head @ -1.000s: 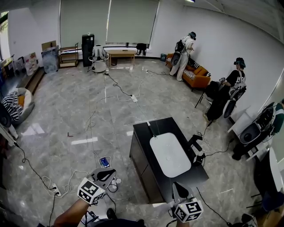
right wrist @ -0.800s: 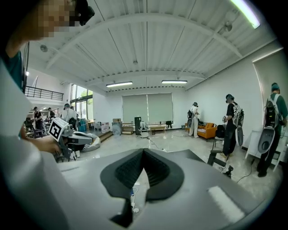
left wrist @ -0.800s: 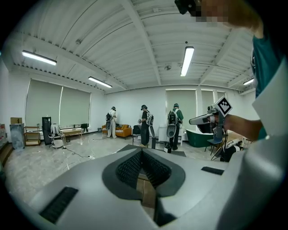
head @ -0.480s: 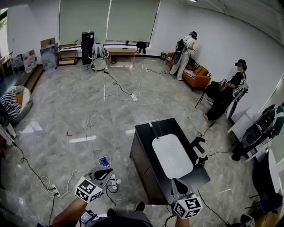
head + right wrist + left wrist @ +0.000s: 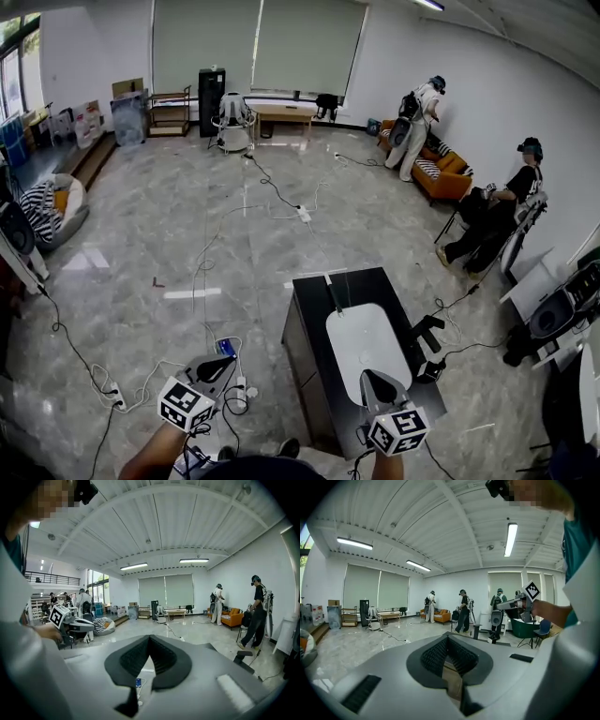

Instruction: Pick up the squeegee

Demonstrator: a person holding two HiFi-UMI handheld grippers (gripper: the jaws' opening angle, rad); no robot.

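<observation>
Seemingly the squeegee (image 5: 331, 292), a thin dark-handled tool with a pale head, lies at the far end of the black bench (image 5: 314, 309), just beyond a white oval tray (image 5: 361, 333). A power strip (image 5: 305, 215) lies on the floor farther off. The left gripper (image 5: 231, 361) and the right gripper (image 5: 367, 377) hang near, fingers closed and empty.

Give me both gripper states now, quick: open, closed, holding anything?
Left gripper: jaws closed, holding nothing.
Right gripper: jaws closed, holding nothing.
</observation>
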